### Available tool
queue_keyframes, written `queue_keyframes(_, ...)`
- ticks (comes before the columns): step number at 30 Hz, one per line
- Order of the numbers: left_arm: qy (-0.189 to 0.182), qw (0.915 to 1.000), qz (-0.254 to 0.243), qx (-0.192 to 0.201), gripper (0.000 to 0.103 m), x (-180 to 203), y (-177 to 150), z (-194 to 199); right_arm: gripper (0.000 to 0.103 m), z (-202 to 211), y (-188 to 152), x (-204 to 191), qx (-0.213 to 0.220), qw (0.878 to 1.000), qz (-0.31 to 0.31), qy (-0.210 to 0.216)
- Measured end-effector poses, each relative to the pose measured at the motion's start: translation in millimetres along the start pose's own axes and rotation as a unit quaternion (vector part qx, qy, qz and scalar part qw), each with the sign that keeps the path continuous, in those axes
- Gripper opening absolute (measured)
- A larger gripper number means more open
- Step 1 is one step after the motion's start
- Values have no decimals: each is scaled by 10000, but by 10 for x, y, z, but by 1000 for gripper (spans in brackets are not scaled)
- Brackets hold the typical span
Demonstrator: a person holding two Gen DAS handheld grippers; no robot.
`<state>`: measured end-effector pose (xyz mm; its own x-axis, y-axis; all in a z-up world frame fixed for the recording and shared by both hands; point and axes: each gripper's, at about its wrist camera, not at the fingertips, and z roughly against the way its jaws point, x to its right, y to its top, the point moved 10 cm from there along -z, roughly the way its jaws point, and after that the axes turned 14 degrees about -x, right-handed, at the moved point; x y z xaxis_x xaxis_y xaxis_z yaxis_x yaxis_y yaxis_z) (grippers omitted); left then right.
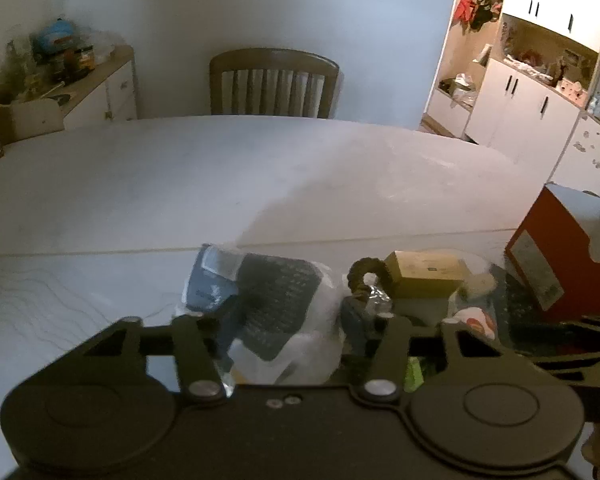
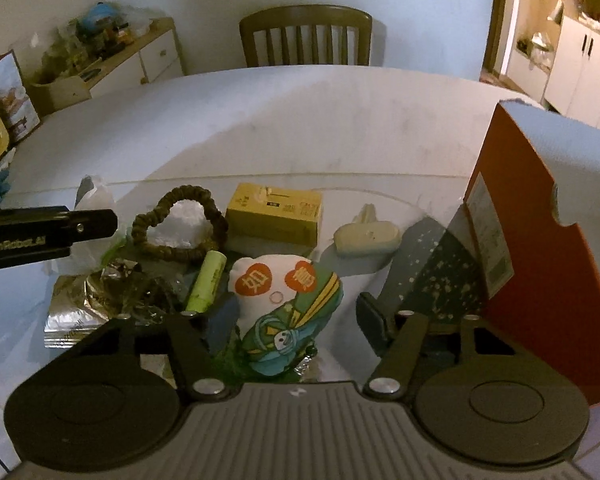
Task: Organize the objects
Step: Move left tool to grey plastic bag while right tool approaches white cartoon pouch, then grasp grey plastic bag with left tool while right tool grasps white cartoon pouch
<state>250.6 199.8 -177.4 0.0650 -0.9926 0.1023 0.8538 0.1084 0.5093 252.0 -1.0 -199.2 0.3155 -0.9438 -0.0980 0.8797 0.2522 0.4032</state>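
Note:
My left gripper [image 1: 290, 316] has its jaws wide around a clear plastic bag [image 1: 284, 312] with a dark and blue item inside; the fingers stand on either side of it. Whether they press it I cannot tell. My right gripper [image 2: 296, 316] is open over a plush charm [image 2: 284, 304] with orange hearts and a green figure. Around it lie a green battery [image 2: 207, 280], a brown braided ring [image 2: 180, 224], a yellow box [image 2: 276, 216], a cream clip [image 2: 366, 236] and crumpled foil packets [image 2: 96, 296]. A red open box [image 2: 540, 240] stands at the right.
The white table [image 2: 260, 120] stretches far ahead to a wooden chair [image 2: 306, 36]. A cluttered sideboard [image 2: 112, 52] stands at the back left, white cabinets [image 1: 520, 104] at the right. The left gripper's body [image 2: 40, 232] reaches in from the left in the right wrist view.

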Motion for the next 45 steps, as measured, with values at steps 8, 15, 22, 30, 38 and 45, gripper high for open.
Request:
queue_keyframes(8,-158,9997,-100,123,21,38,29,76,34,11,-9,-114,-24,9999,81,98)
queue_keyframes(15,-313,9990,-150,269,0,92,38,166,8,83,11,-114,93,9999,77,86)
queue_keyframes(22,-384,9987,-155,298,0,111,17,204,6,184,6,-78,243,9997,54,25)
queue_keyframes(30,-220,9992,-212,244,14,101,-33,136,68,120,58,-34,182,9998,-79,69)
queue_keyframes(38,165,9985,-398,342,72,122,9,75,72,-62,77,-72,-45,9999,26,-96)
queue_keyframes(45,288,9988,-366,127,60,75,15,-150,72,-185,87,-66,-192,9997,-30,-154)
